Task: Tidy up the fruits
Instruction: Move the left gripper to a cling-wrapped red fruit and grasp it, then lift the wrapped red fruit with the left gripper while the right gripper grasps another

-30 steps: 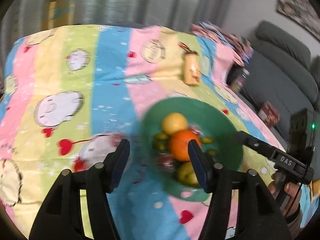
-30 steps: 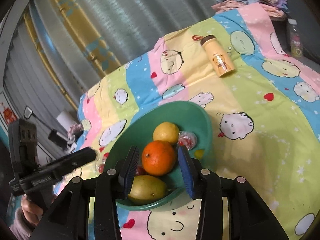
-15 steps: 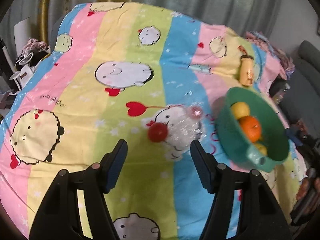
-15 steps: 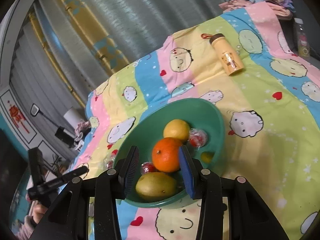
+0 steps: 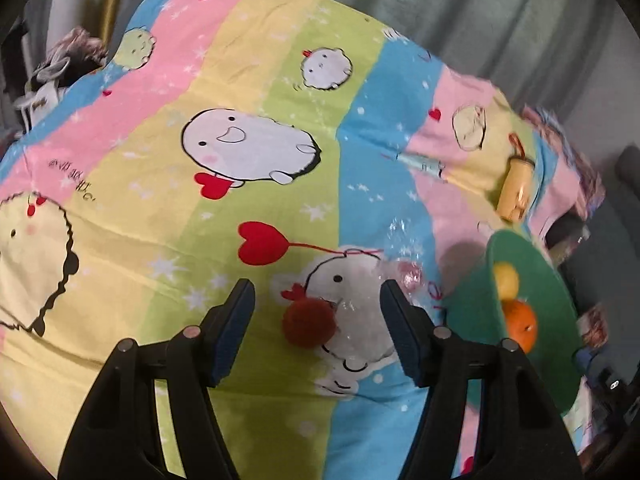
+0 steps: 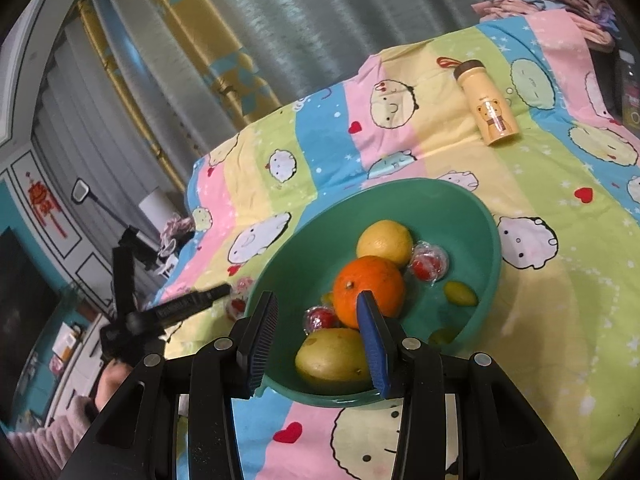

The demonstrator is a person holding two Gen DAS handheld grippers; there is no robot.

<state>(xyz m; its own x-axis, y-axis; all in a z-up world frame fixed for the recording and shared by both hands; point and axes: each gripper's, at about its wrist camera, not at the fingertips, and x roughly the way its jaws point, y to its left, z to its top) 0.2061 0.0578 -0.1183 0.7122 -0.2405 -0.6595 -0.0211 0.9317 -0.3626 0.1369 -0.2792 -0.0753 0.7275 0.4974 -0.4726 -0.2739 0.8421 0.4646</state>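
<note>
Green bowl (image 6: 476, 216); orange (image 6: 370, 284), yellow lemon (image 6: 384, 242), red fruit (image 5: 308, 322). Sheet (image 5: 256, 60) pastel-striped with cartoon faces and red hearts. Bottle (image 6: 488, 108) yellow.

Small red fruit (image 5: 307, 323) on bedsheet; orange (image 6: 369, 291), lemon (image 6: 385, 242) in green bowl (image 6: 490, 240).

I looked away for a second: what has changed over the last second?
The left gripper swung away from the green bowl to the loose red fruit on the cloth and now hangs open around it, nothing grasped. The right gripper stayed open at the bowl's near rim, and the fruit in the bowl and the yellow bottle kept their places.
</note>
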